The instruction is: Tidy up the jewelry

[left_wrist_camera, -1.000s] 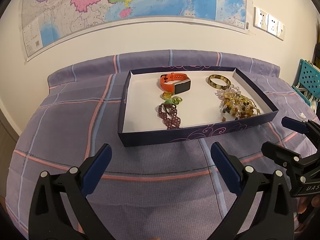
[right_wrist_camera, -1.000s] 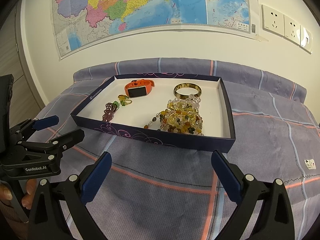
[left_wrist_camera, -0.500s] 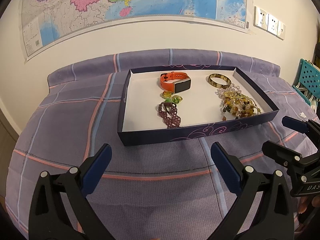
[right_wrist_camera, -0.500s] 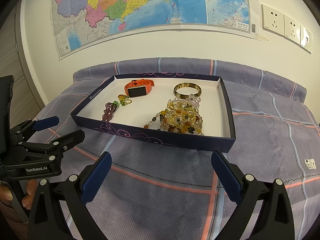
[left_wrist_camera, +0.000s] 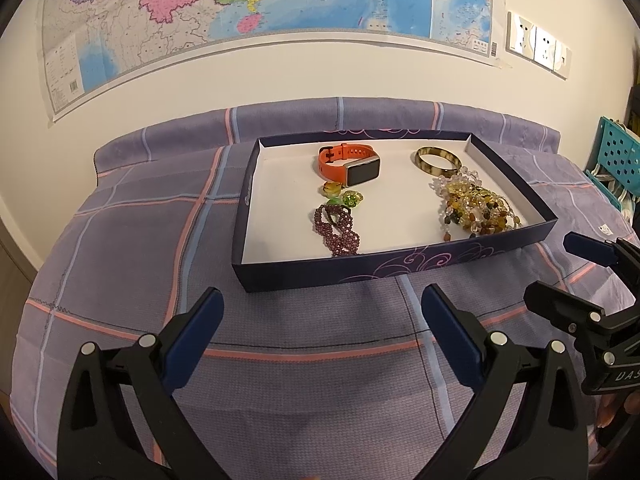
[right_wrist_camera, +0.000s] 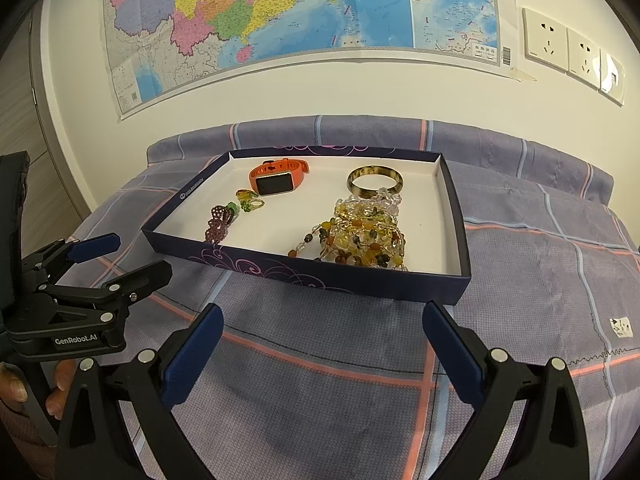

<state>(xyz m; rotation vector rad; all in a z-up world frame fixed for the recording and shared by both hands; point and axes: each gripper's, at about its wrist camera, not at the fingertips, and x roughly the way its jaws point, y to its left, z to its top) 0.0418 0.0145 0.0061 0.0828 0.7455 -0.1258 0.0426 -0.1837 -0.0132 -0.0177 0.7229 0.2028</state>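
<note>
Jewelry tray point(left_wrist_camera: 400, 268) on plaid bedspread point(left_wrist_camera: 132, 240), both grippers idle in front.
L gripper point(left_wrist_camera: 322, 310) & R gripper point(right_wrist_camera: 322, 322): jaws spread wide, nothing held, short of tray's near wall. Inside tray: orange watch point(left_wrist_camera: 349, 163), bangle point(left_wrist_camera: 436, 159), bead necklaces point(left_wrist_camera: 476, 208) at right, purple bracelet point(left_wrist_camera: 340, 230) and green rings point(left_wrist_camera: 344, 198) near centre.

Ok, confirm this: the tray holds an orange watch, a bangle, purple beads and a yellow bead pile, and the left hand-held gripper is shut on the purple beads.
One thing is wrong: the left hand-held gripper is open and empty, short of the tray, as the left wrist view shows. The purple beads lie loose in the tray with the orange watch, bangle and yellow bead pile.
</note>
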